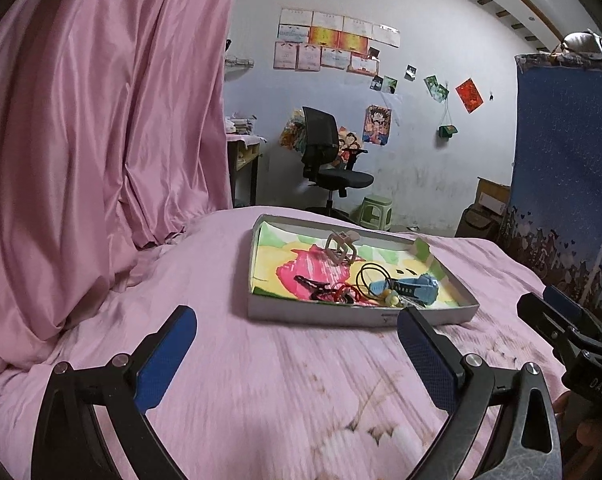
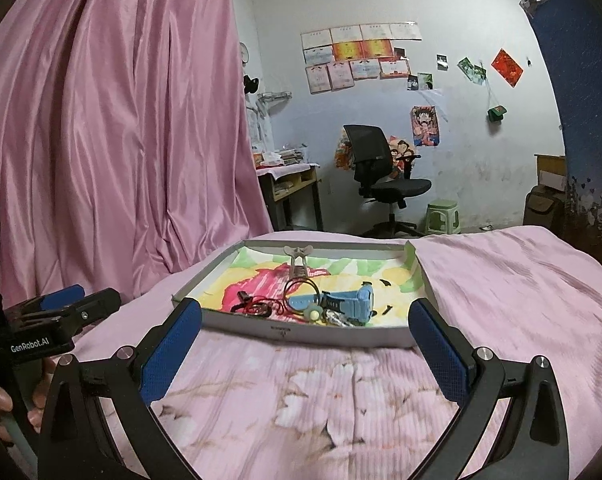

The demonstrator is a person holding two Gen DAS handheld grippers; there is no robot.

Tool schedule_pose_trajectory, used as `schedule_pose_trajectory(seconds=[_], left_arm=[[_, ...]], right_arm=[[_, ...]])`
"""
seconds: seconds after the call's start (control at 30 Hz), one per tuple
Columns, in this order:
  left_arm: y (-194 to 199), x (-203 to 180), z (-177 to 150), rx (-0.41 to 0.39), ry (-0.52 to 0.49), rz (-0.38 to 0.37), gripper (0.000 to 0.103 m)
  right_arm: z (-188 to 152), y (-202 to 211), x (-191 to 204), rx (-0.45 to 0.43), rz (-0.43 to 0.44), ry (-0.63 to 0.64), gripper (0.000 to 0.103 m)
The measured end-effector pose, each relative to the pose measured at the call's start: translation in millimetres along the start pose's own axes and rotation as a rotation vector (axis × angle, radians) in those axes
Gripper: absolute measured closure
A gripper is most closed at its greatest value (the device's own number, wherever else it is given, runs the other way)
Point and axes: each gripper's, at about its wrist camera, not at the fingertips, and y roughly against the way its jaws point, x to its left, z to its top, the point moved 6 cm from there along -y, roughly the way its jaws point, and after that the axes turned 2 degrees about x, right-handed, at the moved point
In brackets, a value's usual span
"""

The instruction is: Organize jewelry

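A pink bedspread [image 2: 501, 280] covers the bed, and on it sits a shallow cardboard tray [image 2: 285, 330] lined with a bright painted sheet. All the jewelry lies inside the tray, mostly bunched toward its near edge. The left tool [image 1: 297, 340] and right tool [image 2: 305, 332] both hover short of that edge, each with its jaws spread wide and holding nothing.

Largest of the pieces is a blue watch [image 2: 353, 304] — its rubbery strap should flex but offer grip, so the stiff case looks the surer place to pinch. The beige hair claw [image 1: 341, 250], standing apart toward the far side, seems rigid and light; its body would take a squeeze. The black elastic loop [image 1: 371, 278] is soft and thin, likely to slip unless caught across the cord.

The red-and-black tangle [image 2: 257, 307] beside the watch is hard to sort out (cords or clips, I cannot tell), and the small silvery bits [image 2: 335, 319] are too blurred to name.
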Motion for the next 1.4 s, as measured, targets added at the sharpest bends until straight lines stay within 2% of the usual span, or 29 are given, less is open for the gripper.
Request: schedule_pose_trajectory(seconds=[0.2, 0.87, 1.07, 1.4], left_arm=[[17.4, -4.4, -10.1, -0.013, -0.033, 0.001, 0.002], [49.4, -14.2, -46.9, -0.051, -0.053, -0.018, 0.002], [51.8, -11.4, -59.5, -0.047, -0.041, -0.02, 0.002], [55.7, -8.1, -62.4, -0.077, -0.032, -0.024, 0.002]], right_arm=[[-9.5, 17.3, 1.0, -0.001, -0.013, 0.008, 0.001], [-41.3, 60.3, -1.0, 0.006, -0.062, 0.023, 0.001], [-45.4, 65.8, -2.0, 0.008, -0.067, 0.021, 0.001], [-52.8, 64.6, -6.9, -0.008, -0.1, 0.004, 0.001]])
